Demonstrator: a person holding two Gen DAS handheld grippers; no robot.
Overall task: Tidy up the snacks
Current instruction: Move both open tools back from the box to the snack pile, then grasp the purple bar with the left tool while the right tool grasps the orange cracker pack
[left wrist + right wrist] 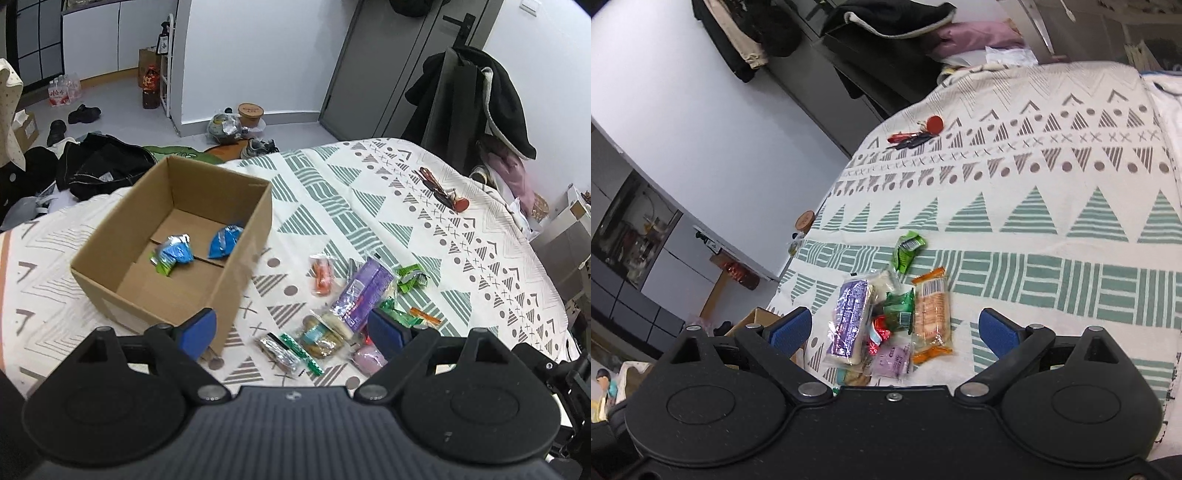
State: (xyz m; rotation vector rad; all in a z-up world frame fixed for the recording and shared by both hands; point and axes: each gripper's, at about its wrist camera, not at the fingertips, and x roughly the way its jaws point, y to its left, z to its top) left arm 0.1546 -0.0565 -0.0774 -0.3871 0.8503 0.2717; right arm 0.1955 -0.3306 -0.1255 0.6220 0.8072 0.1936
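Note:
An open cardboard box (242,258) stands on the patterned cloth and holds two blue snack packets (176,253) (224,240). Right of it lies a heap of snacks: a purple pack (364,291), an orange-red packet (322,275), a green packet (410,277) and a clear cookie bag (321,334). My left gripper (291,328) hovers open over the near end of the heap, holding nothing. In the right wrist view the purple pack (851,317), an orange pack (932,314) and a green packet (907,251) lie ahead of my open, empty right gripper (895,326).
A bunch of keys with a red tag (445,190) lies far back on the cloth (369,192). A chair draped with dark clothes (476,103) stands behind the table. Clothes, shoes and bags litter the floor (92,162) beyond the box.

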